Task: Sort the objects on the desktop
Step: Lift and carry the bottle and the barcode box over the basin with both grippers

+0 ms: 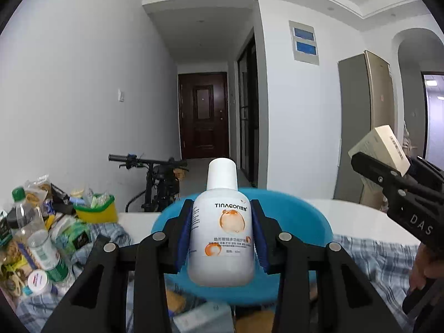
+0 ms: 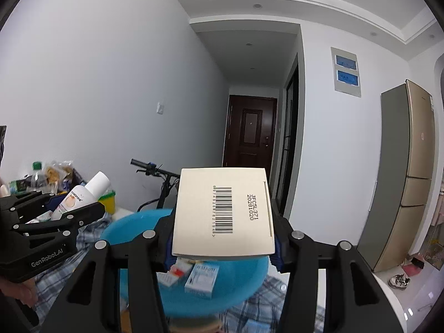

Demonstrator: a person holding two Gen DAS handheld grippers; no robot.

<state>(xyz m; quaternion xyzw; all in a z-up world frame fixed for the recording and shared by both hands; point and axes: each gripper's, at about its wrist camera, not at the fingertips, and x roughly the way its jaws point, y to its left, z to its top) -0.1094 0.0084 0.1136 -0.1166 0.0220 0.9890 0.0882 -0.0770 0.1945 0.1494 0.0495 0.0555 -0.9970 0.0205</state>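
My left gripper point(image 1: 222, 222) is shut on a white bottle point(image 1: 222, 233) with an orange label and a white cap, held upright above the blue basin point(image 1: 310, 213). The right gripper point(image 2: 222, 238) is shut on a cream carton point(image 2: 222, 211) whose barcode faces up, also above the blue basin point(image 2: 125, 230). Small medicine boxes point(image 2: 201, 277) lie inside the basin. In the left wrist view the right gripper point(image 1: 394, 174) shows at the right edge with the carton point(image 1: 380, 147). In the right wrist view the left gripper point(image 2: 83, 205) and bottle point(image 2: 83, 194) show at the left.
A heap of snack bags and bottles point(image 1: 30, 230) and a yellow-green basket point(image 1: 97, 208) fill the table's left side. A blue checked cloth point(image 1: 383, 263) covers the white table point(image 1: 360, 219). Beyond it stand a bicycle point(image 1: 155, 177), a fridge point(image 2: 402, 172) and a hallway door.
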